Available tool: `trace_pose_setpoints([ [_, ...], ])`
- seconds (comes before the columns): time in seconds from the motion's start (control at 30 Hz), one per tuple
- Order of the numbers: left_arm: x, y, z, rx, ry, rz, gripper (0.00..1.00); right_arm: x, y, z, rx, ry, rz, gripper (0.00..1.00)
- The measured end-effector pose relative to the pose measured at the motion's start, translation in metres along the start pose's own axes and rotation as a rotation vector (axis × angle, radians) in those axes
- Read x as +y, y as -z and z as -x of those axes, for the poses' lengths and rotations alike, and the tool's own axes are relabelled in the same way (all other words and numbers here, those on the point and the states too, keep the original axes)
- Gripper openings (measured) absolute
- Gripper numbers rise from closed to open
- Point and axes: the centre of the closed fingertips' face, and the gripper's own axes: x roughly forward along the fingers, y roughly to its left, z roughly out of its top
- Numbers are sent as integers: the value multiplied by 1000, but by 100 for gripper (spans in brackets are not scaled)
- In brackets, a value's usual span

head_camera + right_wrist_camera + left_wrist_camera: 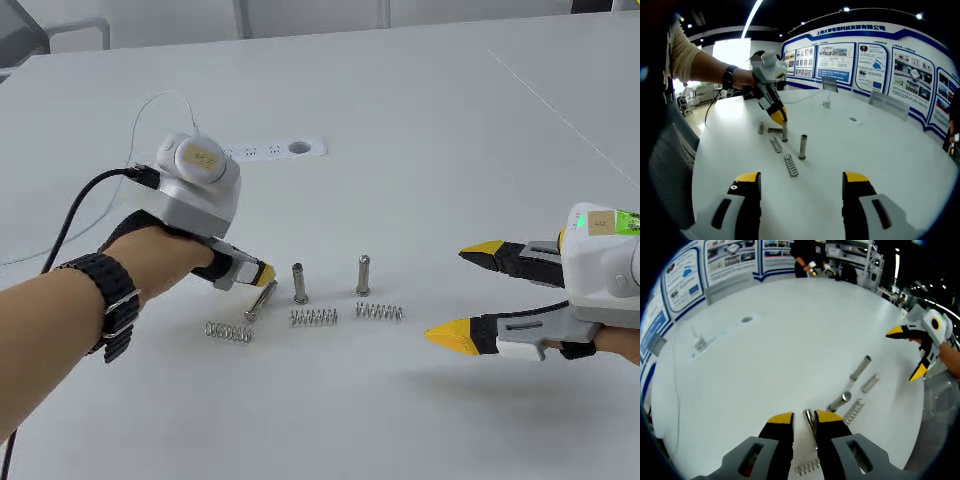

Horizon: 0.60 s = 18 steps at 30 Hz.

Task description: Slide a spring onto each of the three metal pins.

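- The left gripper (262,276) sits left of centre in the head view. The hand (165,260) holding it comes off a forearm that enters from the lower left edge, and the jaws point down and to the right at the white worktop (420,150).
- Its yellow-tipped jaws are pressed together on the upper end of the tilted pin (259,300), which slants down and to the left beneath the tips. I cannot tell whether the pin's lower end touches the worktop.
- A black watch (112,300) wraps the wrist, and a black cable (68,228) runs from the back of the left gripper towards the lower left.
- The right gripper (462,292) comes in from the right edge, held roughly level and pointing left. Its jaws are spread wide, and it is well apart from the parts.
- Two more pins stand upright just right of the left gripper's tips: the middle pin (299,283) and the right pin (363,275).
- Three springs lie flat in a row just below the pins: the left spring (228,331), the middle spring (313,317) and the right spring (379,312). Each lies on the worktop beside the pins, not on one.
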Motion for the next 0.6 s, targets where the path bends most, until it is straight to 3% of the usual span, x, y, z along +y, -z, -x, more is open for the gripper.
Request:
trace_pose_setpoints([
  [0.6,-12,7,-13,44,-8,15,16,0,2,-1,5,-4,9,67],
])
